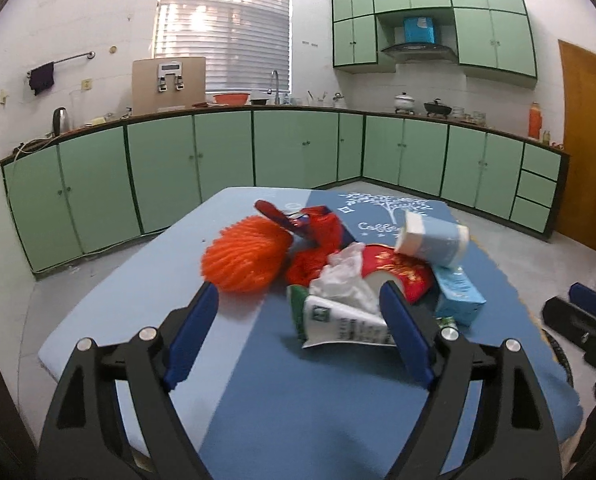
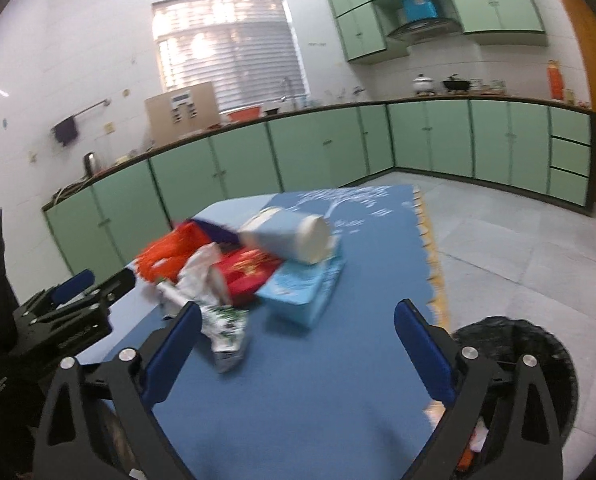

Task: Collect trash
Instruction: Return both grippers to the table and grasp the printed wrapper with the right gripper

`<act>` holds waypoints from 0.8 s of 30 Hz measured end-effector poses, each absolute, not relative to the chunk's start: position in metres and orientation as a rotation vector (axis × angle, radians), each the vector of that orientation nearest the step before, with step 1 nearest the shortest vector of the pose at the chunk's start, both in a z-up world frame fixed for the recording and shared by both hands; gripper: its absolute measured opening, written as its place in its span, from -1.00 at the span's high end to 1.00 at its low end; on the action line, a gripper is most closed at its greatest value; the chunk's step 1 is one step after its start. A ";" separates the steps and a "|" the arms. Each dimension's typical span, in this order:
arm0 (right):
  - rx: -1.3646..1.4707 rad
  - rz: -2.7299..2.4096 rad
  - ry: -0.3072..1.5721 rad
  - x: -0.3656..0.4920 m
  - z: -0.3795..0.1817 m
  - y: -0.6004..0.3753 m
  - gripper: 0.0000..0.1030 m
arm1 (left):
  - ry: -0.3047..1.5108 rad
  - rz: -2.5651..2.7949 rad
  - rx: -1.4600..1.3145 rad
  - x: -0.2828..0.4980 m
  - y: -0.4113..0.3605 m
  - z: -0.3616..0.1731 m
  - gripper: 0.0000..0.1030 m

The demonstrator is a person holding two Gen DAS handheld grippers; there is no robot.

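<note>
Trash pile (image 1: 361, 272) just ahead of left gripper (image 1: 298, 308) — jaws apart

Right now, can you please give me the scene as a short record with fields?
surface: blue table mat
trash pile: orange spiky ball, white crumpled plastic, red packet, light blue carton, pale blue cup lying on top
bin: black trash bin, on the floor beside the table
left tongs: open, empty
right tongs: open, empty
</note>
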State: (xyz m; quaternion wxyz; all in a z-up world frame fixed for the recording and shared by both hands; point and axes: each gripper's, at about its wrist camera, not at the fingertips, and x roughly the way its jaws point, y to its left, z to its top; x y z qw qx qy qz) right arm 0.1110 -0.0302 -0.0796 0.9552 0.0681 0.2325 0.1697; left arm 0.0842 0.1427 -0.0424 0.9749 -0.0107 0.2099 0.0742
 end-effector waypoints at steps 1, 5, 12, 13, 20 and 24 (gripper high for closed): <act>0.128 0.357 0.481 0.113 -0.082 -0.024 -0.78 | 0.425 0.156 -0.016 0.084 0.144 -0.043 -0.56; 0.081 0.393 0.513 0.113 -0.093 -0.003 -0.65 | 0.430 0.175 -0.012 0.083 0.151 -0.051 -0.56; 0.055 0.397 0.556 0.122 -0.107 0.020 -0.40 | 0.445 0.187 -0.040 0.083 0.162 -0.059 -0.56; 0.052 0.396 0.559 0.123 -0.108 0.022 -0.37 | 0.447 0.188 -0.042 0.083 0.163 -0.060 -0.56; 0.040 0.413 0.607 0.133 -0.117 0.038 -0.07 | 0.452 0.190 -0.064 0.083 0.168 -0.064 -0.56; 0.053 0.419 0.638 0.139 -0.120 0.043 0.04 | 0.453 0.188 -0.070 0.082 0.169 -0.064 -0.56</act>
